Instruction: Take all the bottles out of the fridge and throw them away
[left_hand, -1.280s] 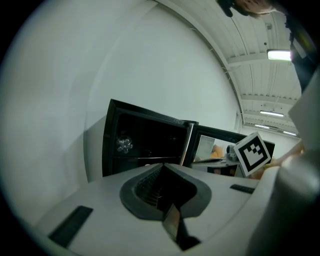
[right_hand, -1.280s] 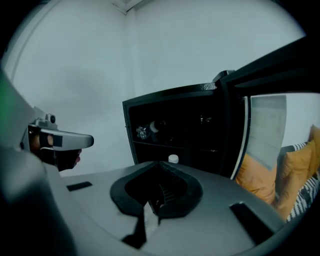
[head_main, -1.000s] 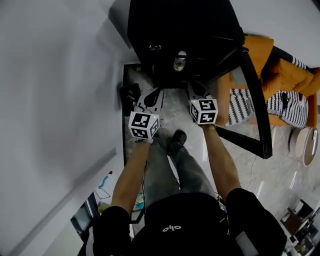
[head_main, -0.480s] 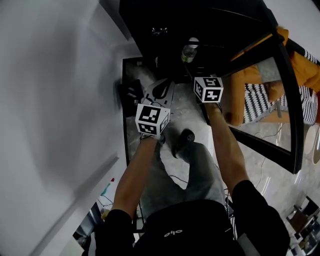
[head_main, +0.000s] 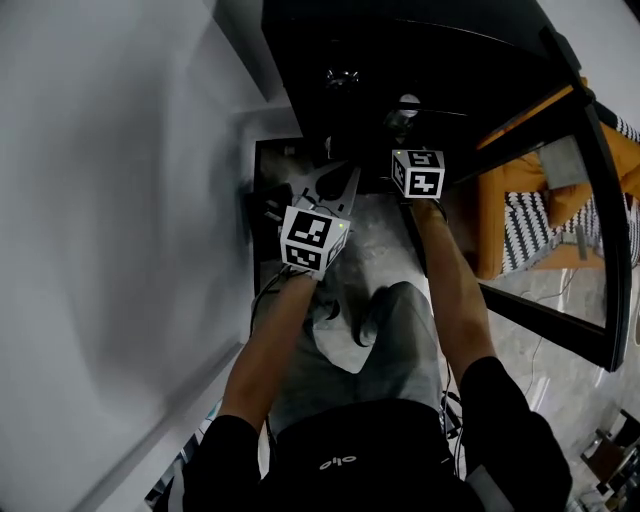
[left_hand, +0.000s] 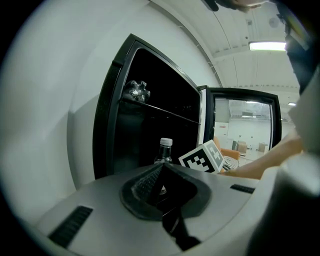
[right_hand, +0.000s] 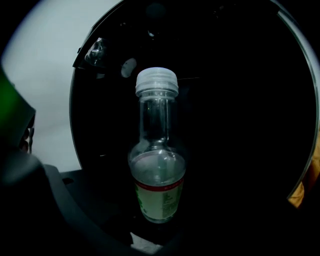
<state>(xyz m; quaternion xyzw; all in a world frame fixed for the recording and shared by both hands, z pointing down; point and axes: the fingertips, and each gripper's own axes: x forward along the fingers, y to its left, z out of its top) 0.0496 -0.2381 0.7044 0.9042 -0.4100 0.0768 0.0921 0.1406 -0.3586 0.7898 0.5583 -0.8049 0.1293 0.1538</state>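
Note:
A clear bottle (right_hand: 158, 170) with a white cap and a green and red label stands upright on a lower shelf of the open black fridge (head_main: 330, 40). My right gripper (right_hand: 160, 235) points straight at it. Its jaws have just been opening and are spread wide, with the bottle in line with the gap and untouched. The same bottle (left_hand: 164, 149) shows in the left gripper view, beside the right gripper's marker cube (left_hand: 202, 157). My left gripper (left_hand: 162, 167) is shut and empty, held just outside the fridge. A crumpled clear bottle (left_hand: 137, 91) lies on the upper shelf.
The fridge's glass door (head_main: 590, 200) stands swung open on the right. A white wall (head_main: 120, 200) runs along the left. An orange seat with a striped cushion (head_main: 520, 215) sits behind the door. The person's legs are over the grey floor (head_main: 375, 215) in front of the fridge.
Both grippers have moved forward and down toward the fridge opening. The right gripper now reaches in near the bottle, and the view has drawn closer to the fridge.

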